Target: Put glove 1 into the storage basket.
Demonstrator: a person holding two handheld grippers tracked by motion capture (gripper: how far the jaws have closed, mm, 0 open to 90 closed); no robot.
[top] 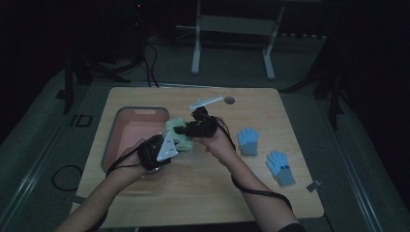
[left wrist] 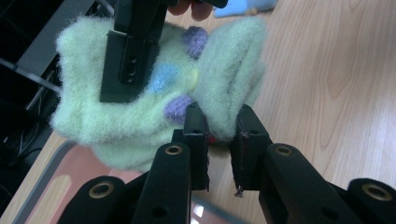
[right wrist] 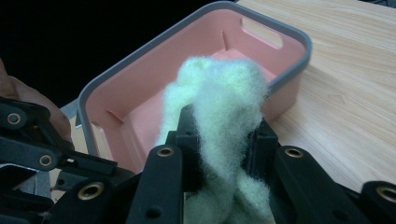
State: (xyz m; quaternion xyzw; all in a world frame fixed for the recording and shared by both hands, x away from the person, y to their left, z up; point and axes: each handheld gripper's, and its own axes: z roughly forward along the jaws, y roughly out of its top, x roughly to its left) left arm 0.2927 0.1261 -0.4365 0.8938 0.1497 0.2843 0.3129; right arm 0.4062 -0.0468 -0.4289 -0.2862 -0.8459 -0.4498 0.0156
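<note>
A fuzzy pale-green glove (top: 178,135) with blue and purple dots hangs in the air between both grippers, beside the pink bin (top: 126,133). My left gripper (top: 170,145) is shut on one edge of the green glove (left wrist: 154,98). My right gripper (top: 183,129) is shut on the other part of the green glove (right wrist: 219,116), its jaws buried in the fluff. In the left gripper view the right gripper's fingers (left wrist: 128,60) press on the glove from above. The pink bin (right wrist: 187,60) lies just beyond the glove in the right gripper view.
Two blue gloves with grey cuffs lie on the wooden table (top: 203,188) to the right: one (top: 248,141) nearer the middle, the other (top: 280,167) nearer the right edge. A white strip (top: 207,102) lies at the table's far side. A cable trails from the right forearm.
</note>
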